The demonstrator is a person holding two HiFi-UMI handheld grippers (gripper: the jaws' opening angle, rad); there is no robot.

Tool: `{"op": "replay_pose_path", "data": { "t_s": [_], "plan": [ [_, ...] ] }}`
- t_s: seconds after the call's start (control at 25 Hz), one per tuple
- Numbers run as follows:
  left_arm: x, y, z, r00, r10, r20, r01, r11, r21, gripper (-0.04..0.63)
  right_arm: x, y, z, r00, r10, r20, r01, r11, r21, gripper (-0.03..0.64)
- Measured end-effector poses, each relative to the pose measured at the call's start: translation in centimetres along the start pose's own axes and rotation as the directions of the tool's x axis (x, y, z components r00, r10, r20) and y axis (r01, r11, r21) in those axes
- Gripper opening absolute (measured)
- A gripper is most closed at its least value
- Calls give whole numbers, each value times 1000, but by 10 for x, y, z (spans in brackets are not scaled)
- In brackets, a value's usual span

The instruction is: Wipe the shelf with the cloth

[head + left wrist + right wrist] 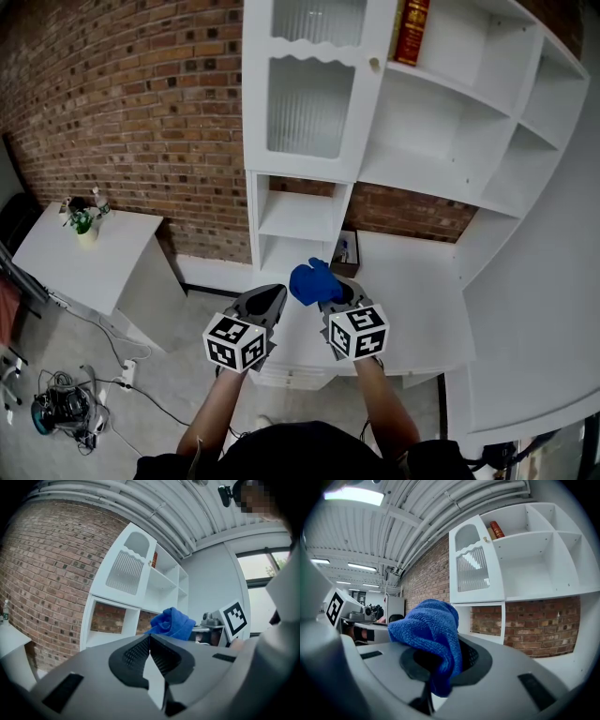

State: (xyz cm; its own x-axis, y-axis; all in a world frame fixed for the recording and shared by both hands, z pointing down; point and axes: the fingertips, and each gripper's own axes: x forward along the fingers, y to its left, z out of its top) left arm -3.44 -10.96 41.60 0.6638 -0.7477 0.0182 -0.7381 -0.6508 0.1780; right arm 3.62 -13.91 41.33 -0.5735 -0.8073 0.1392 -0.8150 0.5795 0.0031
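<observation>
The white shelf unit (441, 122) stood against the brick wall and was pretty much bare. There was just one red book (412, 28) upright in a top compartment, right beside the ribbed-glass door (309, 105). Under it, the white desk top (422, 300) carried a small dark box (345, 251) pushed back by the lower cubbies; I couldn't tell what was in it. Off to the left, a little white side table (94, 267) had a potted plant (84, 228) and a bottle (98, 201) near its far edge. Cables (112, 380) and a power strip (128, 373) lay on the grey floor (159, 441).

jaws of right gripper (440, 660) under cloth (429, 625), red book (412, 30) cut off
</observation>
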Motion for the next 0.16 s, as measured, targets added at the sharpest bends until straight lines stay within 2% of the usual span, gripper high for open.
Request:
{"op": "replay_pose_path", "data": {
  "t_s": [0.16],
  "plan": [
    [0,1,-2,1000,-1,-4,1,1000,-3,17,-1,-1,0,1000,-3,4,3,1000,8,63]
  ]
}}
